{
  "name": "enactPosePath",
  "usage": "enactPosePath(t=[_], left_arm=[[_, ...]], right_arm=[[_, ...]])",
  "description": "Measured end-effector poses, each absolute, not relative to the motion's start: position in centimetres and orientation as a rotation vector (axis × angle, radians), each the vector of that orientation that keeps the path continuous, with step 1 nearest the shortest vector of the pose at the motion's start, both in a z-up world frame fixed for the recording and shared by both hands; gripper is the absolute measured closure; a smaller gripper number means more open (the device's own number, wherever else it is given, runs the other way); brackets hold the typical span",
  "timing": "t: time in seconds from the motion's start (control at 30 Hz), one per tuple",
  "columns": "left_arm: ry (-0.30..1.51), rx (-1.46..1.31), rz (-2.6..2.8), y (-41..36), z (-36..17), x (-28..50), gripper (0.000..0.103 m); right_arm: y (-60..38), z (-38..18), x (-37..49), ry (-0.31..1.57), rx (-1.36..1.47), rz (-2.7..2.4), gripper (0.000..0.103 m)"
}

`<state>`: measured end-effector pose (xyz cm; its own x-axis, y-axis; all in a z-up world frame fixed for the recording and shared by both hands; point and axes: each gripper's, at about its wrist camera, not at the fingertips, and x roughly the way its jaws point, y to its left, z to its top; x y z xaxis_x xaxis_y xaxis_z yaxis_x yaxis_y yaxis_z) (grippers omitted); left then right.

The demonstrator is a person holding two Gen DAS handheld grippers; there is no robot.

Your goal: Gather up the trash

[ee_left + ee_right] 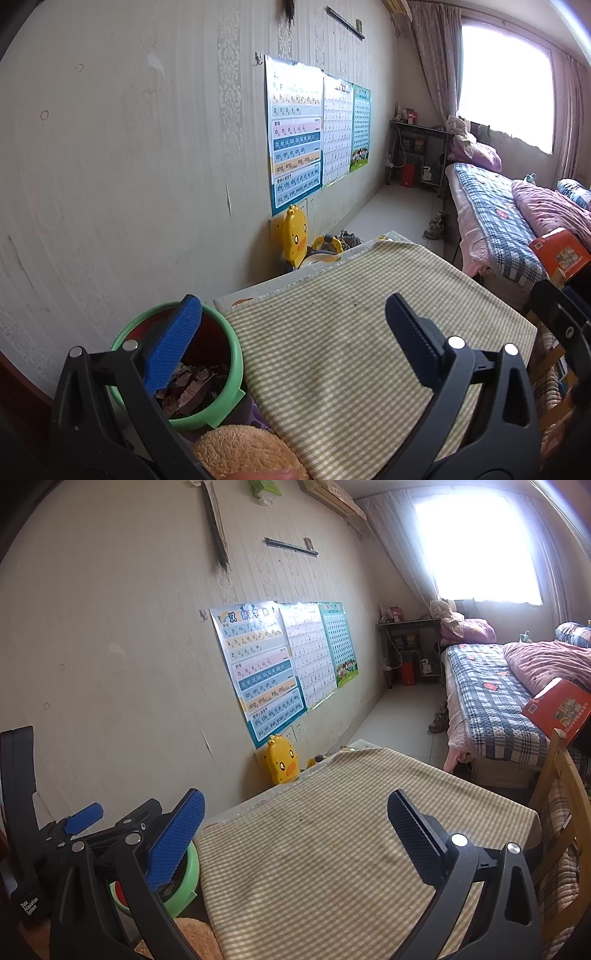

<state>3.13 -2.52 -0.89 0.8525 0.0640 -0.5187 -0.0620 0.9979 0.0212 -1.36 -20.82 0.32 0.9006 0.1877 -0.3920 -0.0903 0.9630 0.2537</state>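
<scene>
A green-rimmed red bin point(221, 373) stands left of the table and holds brownish crumpled scraps point(192, 387). My left gripper point(295, 343) hangs open above the bin's edge and the checked tablecloth point(351, 332), with nothing between its fingers. In the right wrist view my right gripper point(295, 834) is also open and empty over the same tablecloth point(332, 849). The bin point(184, 878) shows partly behind its left finger, and the left gripper point(81, 823) appears at the far left above the bin. No loose trash shows on the cloth.
A yellow duck toy point(295, 236) sits against the wall past the table. A fuzzy orange cushion point(243, 450) lies below the bin. A bed point(498, 694) with an orange box point(557, 709) stands right, and a wooden chair point(561, 812) is beside the table.
</scene>
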Motion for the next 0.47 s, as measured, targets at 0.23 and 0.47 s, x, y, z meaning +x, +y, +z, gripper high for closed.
enactPosePath(t=[0.23,0.47], left_arm=[[0.604,0.017,0.045,-3.1,-3.1,4.5,0.005],[0.807,0.036,0.035,-4.6,-10.2,9.3,0.005]], right_arm=[[-21.0,-2.0,0.3,0.497,0.245,0.133,0.007],[-23.1,-10.6,5.7,0.650,0.184,-0.032,0.007]])
